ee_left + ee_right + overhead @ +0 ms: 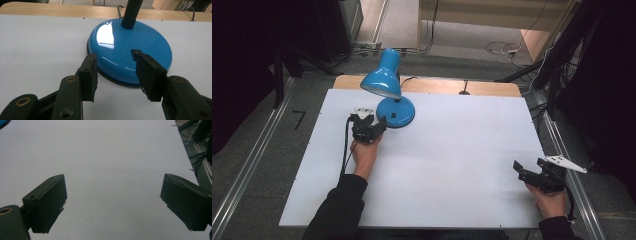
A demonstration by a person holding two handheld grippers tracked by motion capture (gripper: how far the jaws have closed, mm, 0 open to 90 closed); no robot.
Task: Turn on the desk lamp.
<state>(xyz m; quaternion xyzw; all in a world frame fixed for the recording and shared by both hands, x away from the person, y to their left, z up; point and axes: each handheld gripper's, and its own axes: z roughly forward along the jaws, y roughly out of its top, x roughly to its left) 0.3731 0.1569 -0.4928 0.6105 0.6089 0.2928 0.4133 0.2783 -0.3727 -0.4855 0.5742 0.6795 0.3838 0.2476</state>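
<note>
One blue desk lamp [390,95] stood near the worktop's [452,150] far-left corner.
Two grippers were in view: the left gripper [116,75], fingers spread, sat just before the lamp's round base [130,55]; the right gripper [112,202], fingers spread wide, hung over the worktop's near-right corner.

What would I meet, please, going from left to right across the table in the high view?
Left tongs → blue lamp, its base just right of them → bare white tabletop → right tongs at the right edge.
</note>
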